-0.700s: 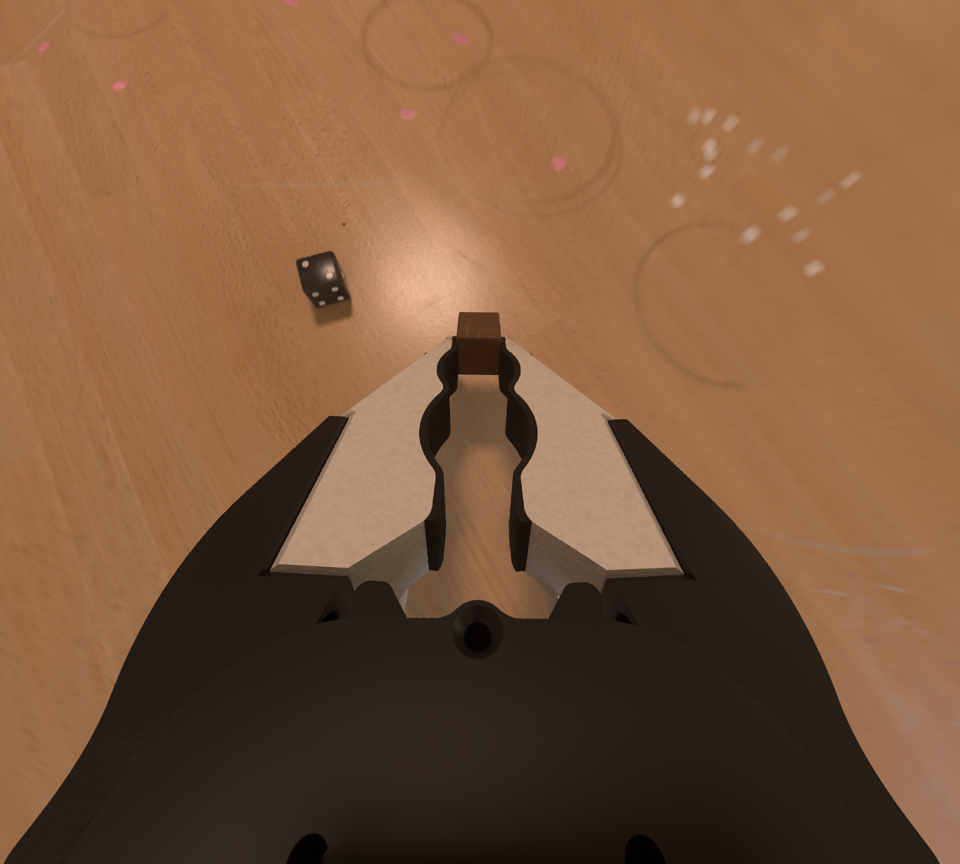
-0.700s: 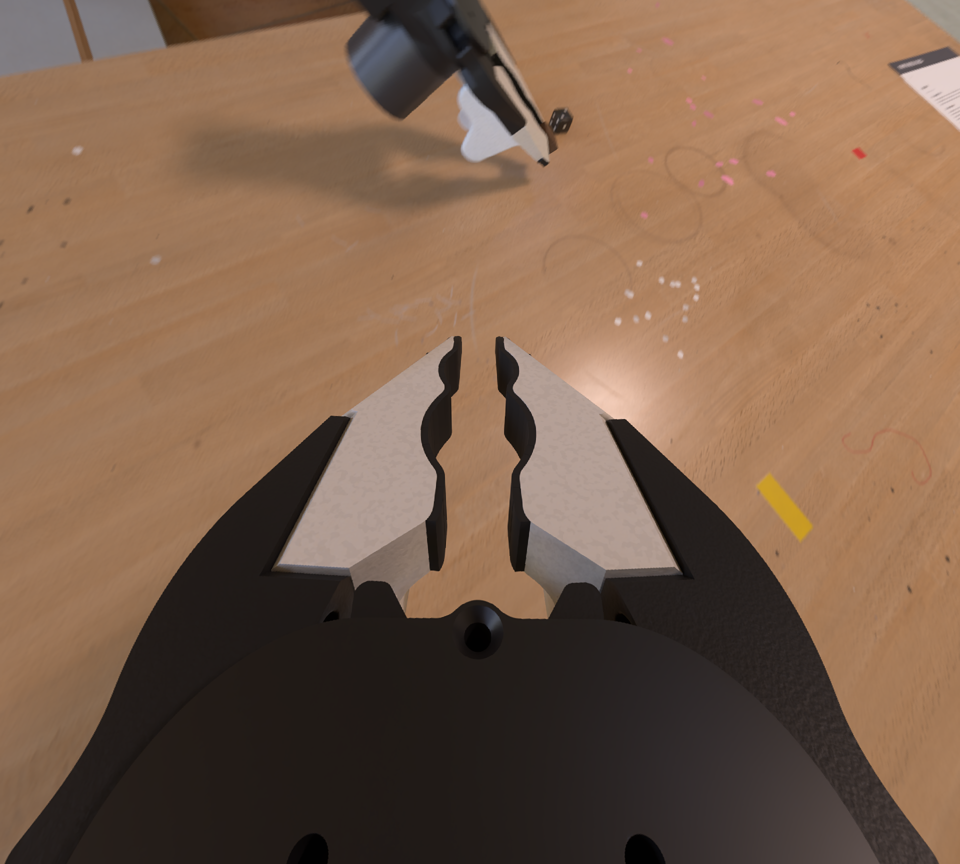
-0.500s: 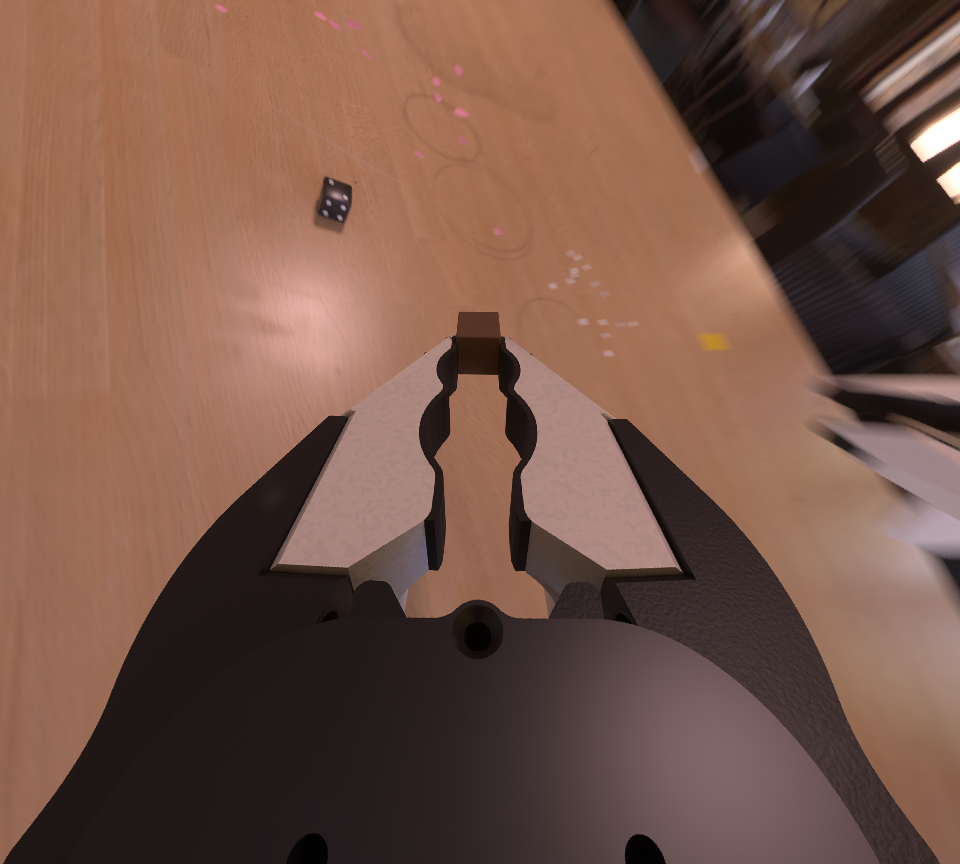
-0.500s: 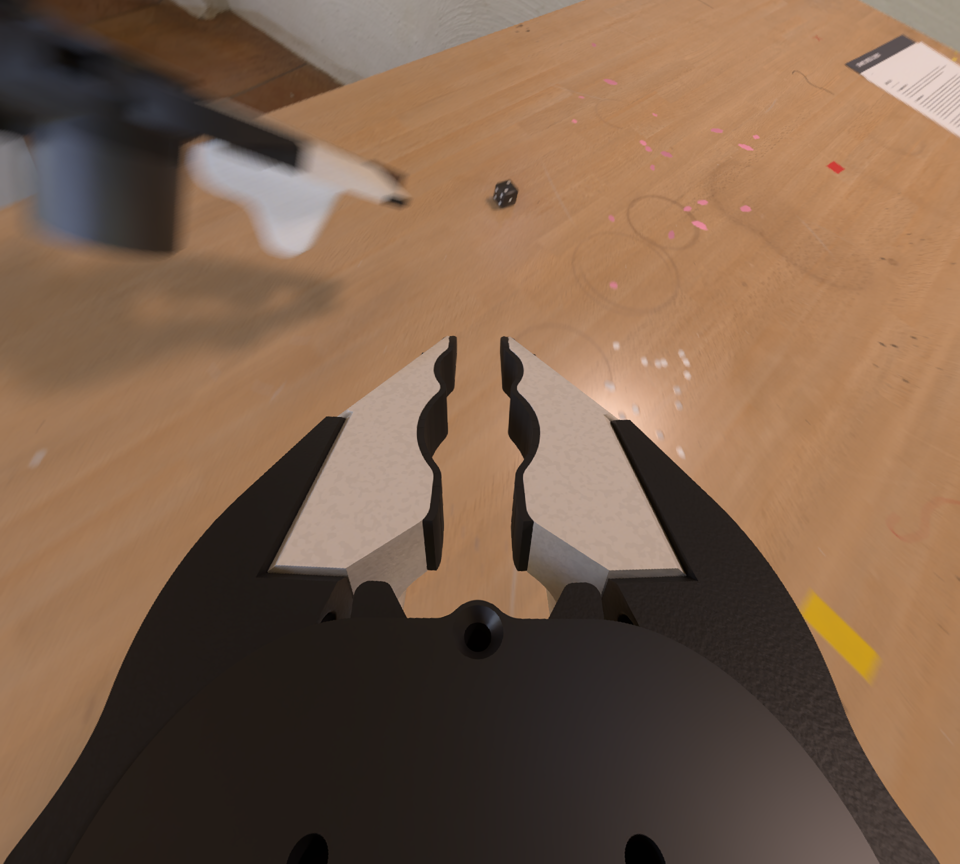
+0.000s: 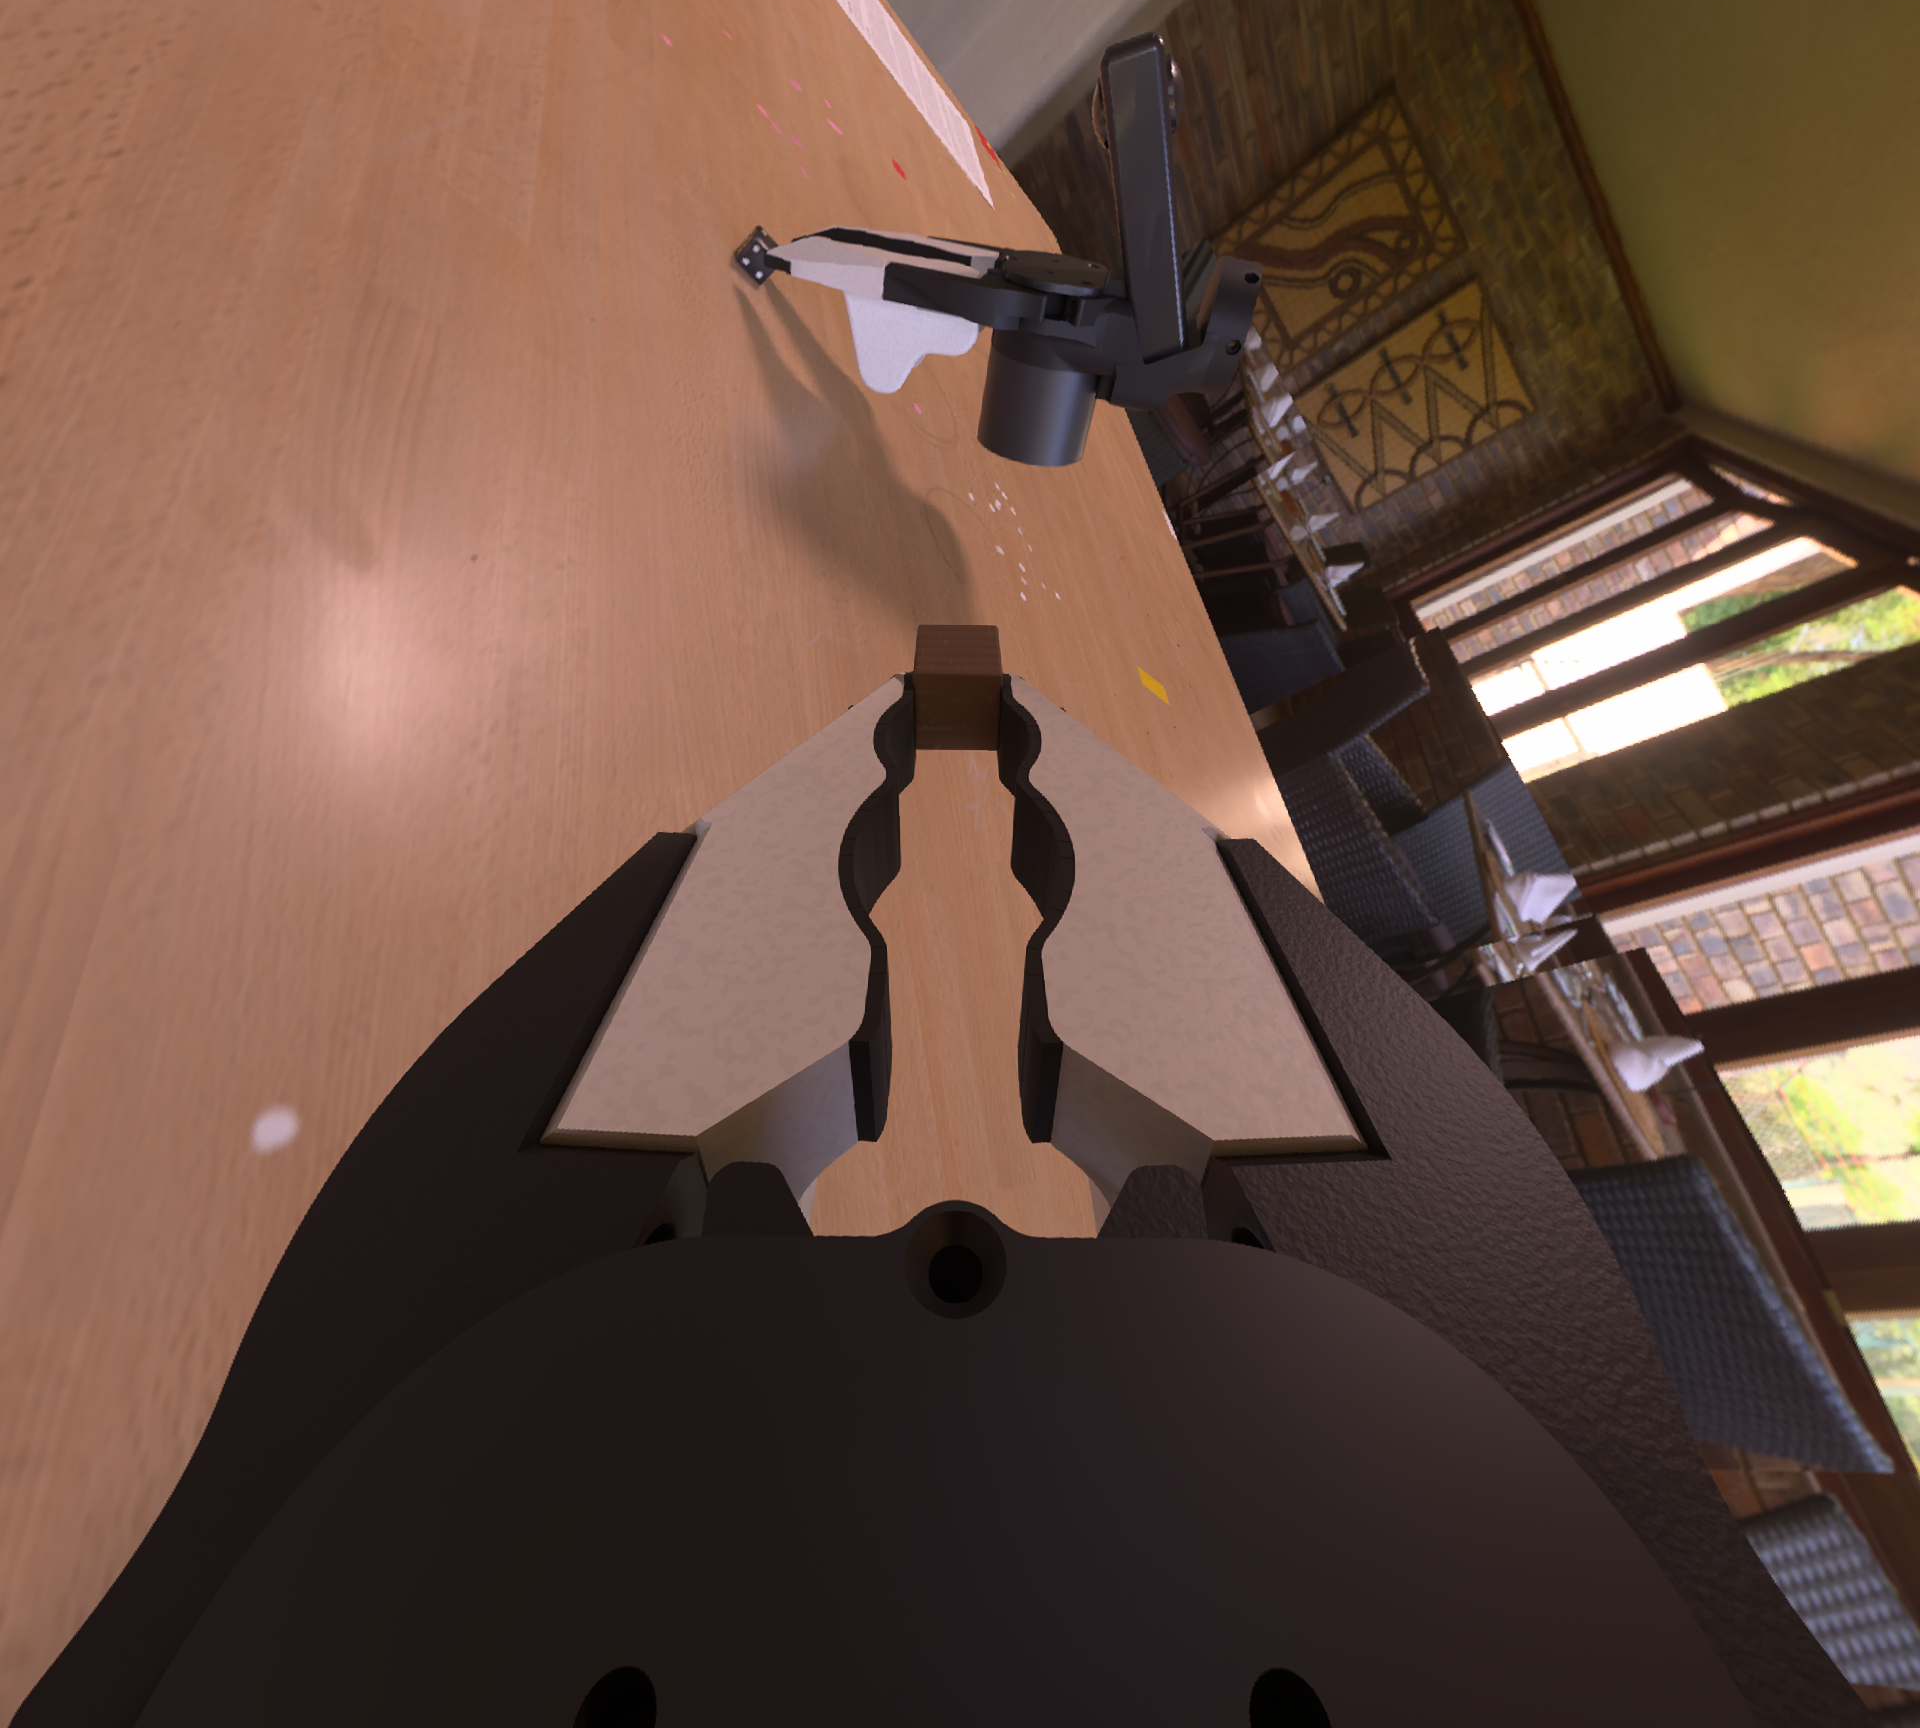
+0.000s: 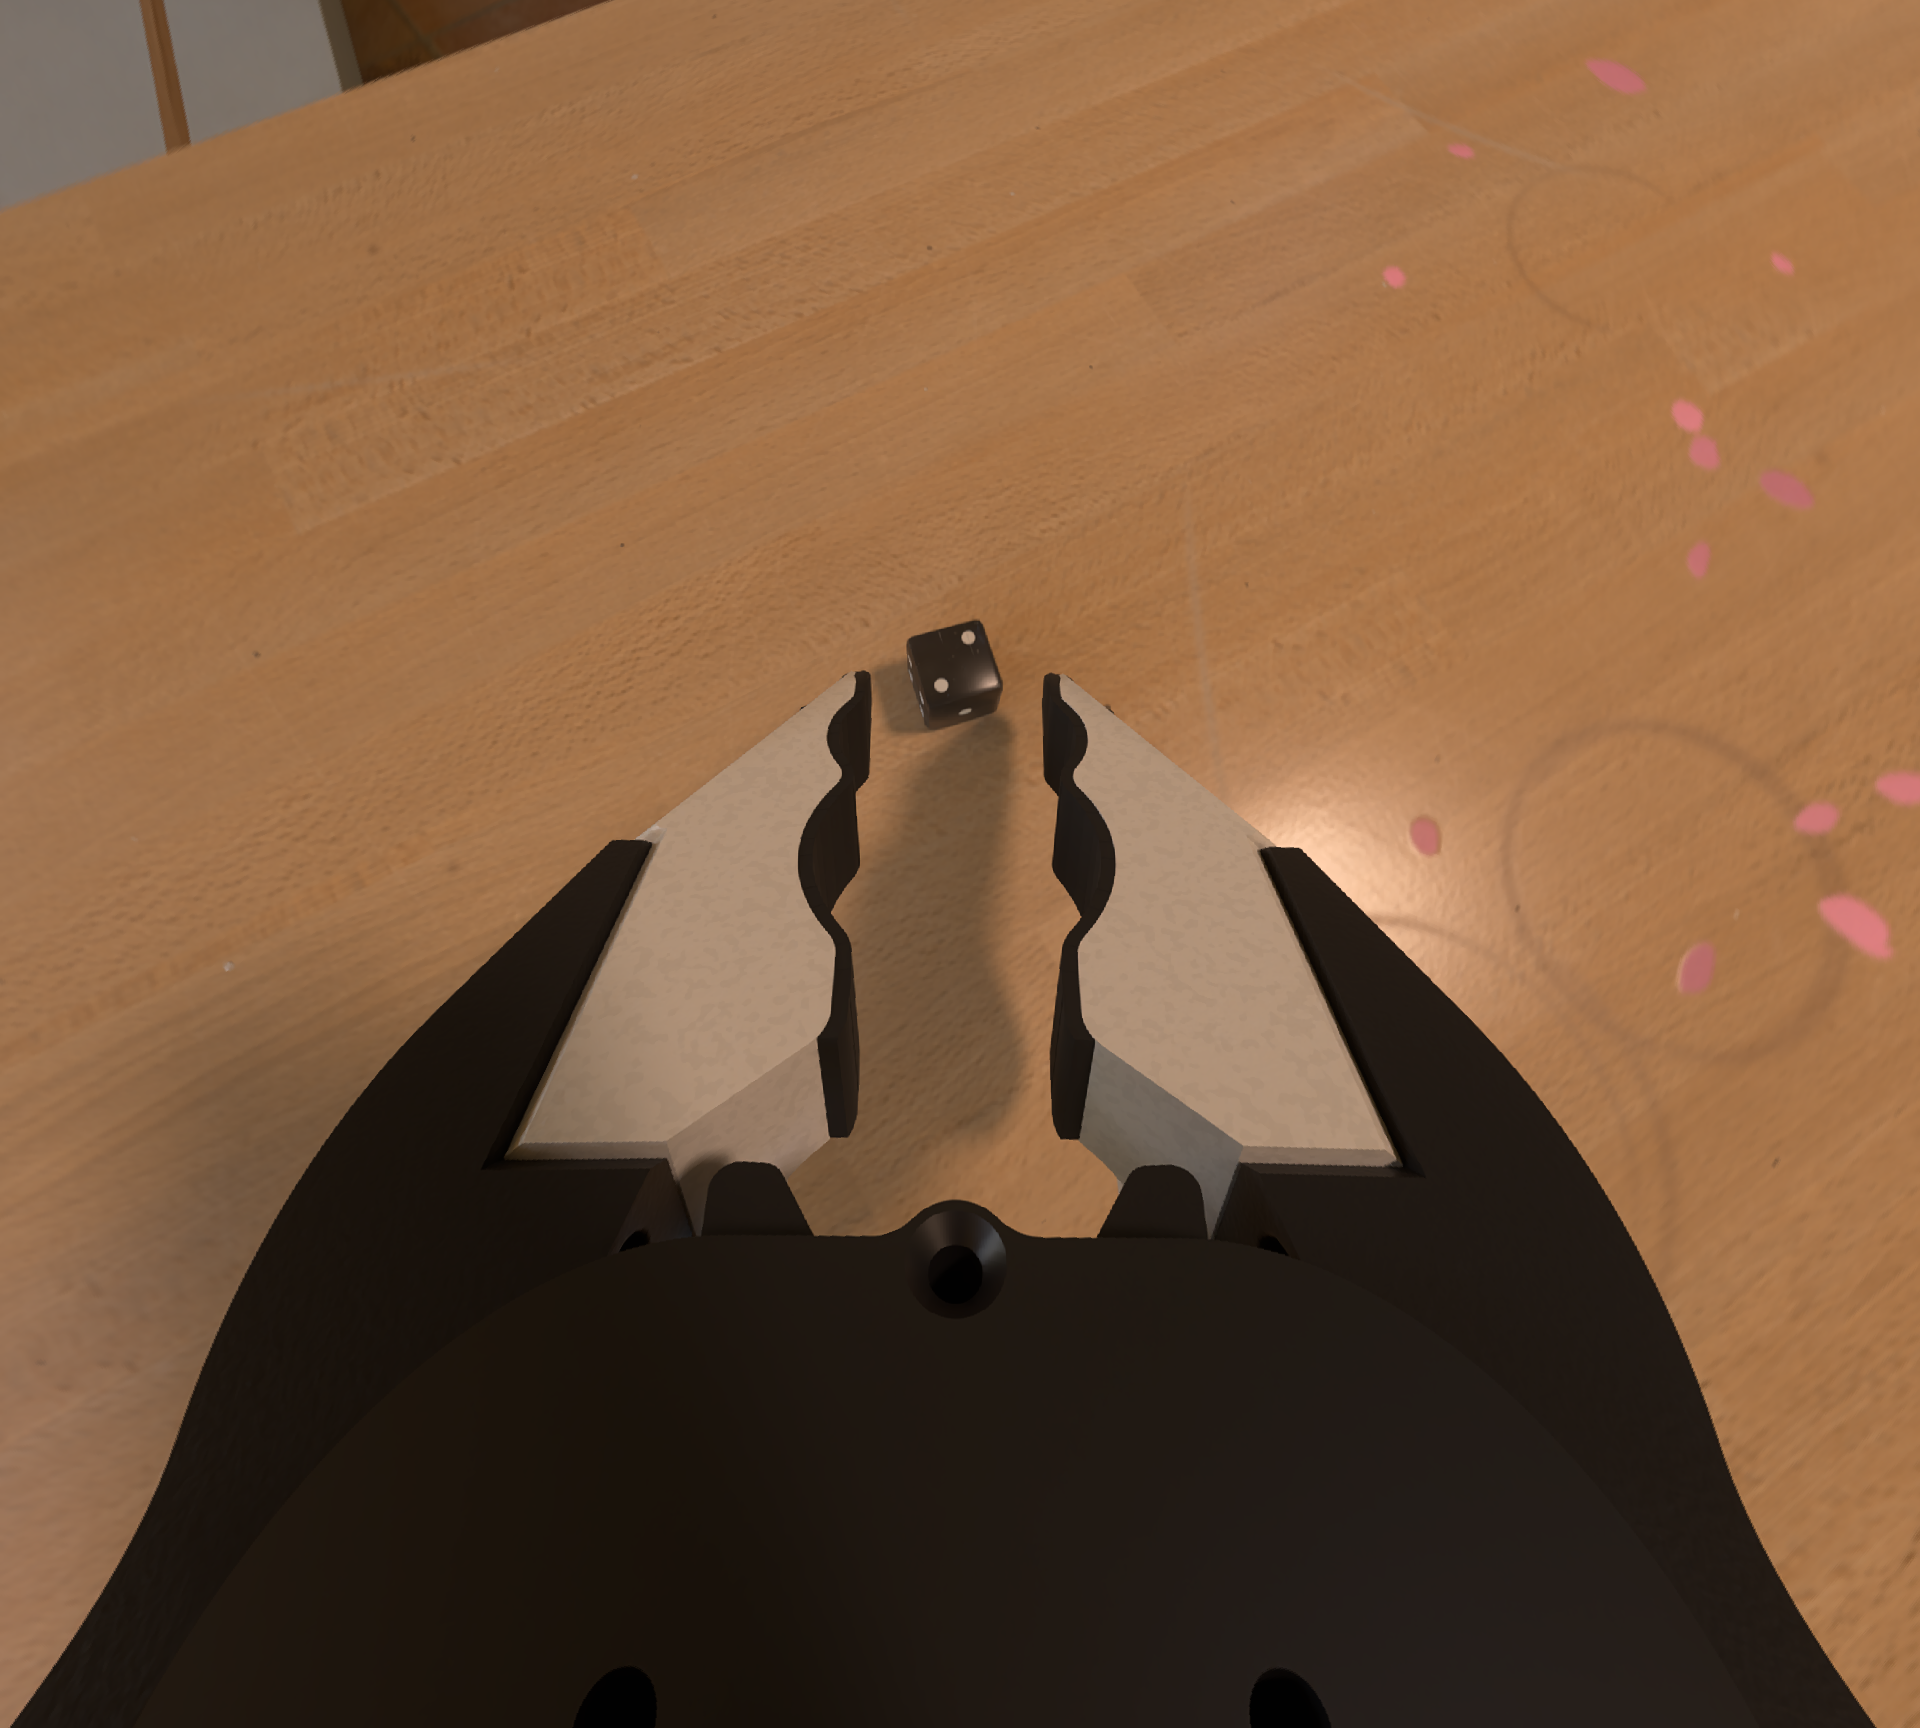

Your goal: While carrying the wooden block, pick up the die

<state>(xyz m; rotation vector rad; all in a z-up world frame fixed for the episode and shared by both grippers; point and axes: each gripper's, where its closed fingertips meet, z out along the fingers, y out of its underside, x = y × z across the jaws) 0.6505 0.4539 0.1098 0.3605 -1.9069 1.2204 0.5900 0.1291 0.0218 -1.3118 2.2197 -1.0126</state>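
Left gripper (image 5: 957, 691) is clamped on the wooden block (image 5: 957, 686), pinched at the very fingertips, held above the table (image 5: 364, 431). Right gripper (image 6: 951, 691) has its fingers spread. The black die (image 6: 954, 671) sits on the table just ahead of the tips, slightly left of centre, closer to the left finger, touching neither. In the left wrist view the right gripper (image 5: 781, 265) points at the die (image 5: 754, 259), tips right beside it.

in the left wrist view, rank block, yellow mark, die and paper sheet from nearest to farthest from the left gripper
1. block: clamped at the left gripper fingertips
2. yellow mark: on the table, just right
3. die: ahead, slightly left, at the right gripper
4. paper sheet: far table edge
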